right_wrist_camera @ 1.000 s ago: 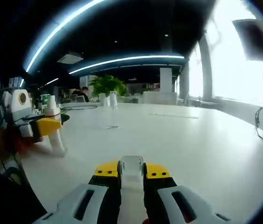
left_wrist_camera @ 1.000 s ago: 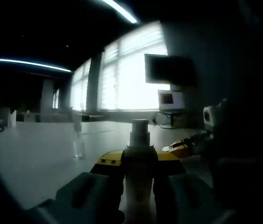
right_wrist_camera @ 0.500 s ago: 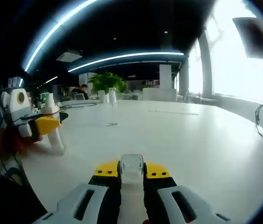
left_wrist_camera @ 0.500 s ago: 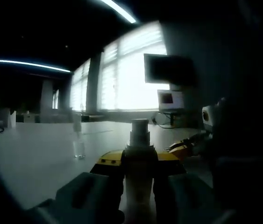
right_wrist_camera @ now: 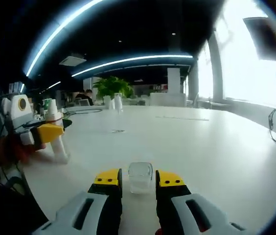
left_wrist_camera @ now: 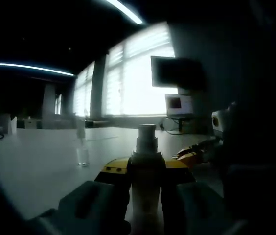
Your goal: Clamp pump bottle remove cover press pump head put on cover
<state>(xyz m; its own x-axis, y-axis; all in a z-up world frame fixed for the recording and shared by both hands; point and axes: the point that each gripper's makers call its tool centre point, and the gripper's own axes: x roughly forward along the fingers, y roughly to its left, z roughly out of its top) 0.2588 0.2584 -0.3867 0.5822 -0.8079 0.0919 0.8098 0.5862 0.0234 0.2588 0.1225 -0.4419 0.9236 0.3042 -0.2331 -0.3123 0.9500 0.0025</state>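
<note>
- Left gripper [left_wrist_camera: 146, 172]: jaws closed on the pump bottle [left_wrist_camera: 146, 166], which stands upright between the yellow tips; bare pump head [left_wrist_camera: 147, 133] at the top, no cover on it.
- Same bottle, right gripper view: pale bottle [right_wrist_camera: 56, 137] at far left of the white table [right_wrist_camera: 216, 156], clamped by the left gripper's yellow jaw; the base seems to rest on the tabletop.
- Right gripper [right_wrist_camera: 139, 178]: jaws parted, a slim gap on each side of the clear cover [right_wrist_camera: 140, 177], which sits on the table between the tips, apparently touching neither.
- Left gripper view alone: a small clear bottle [left_wrist_camera: 82, 155] on the table to the left; bright windows [left_wrist_camera: 138, 73], dark monitor [left_wrist_camera: 176, 72] and small lit screen [left_wrist_camera: 178, 104] beyond; the right gripper at right, dim.
- Right gripper view alone: green plant [right_wrist_camera: 111, 88] at the far end of the table, curved ceiling lights [right_wrist_camera: 133, 61].
</note>
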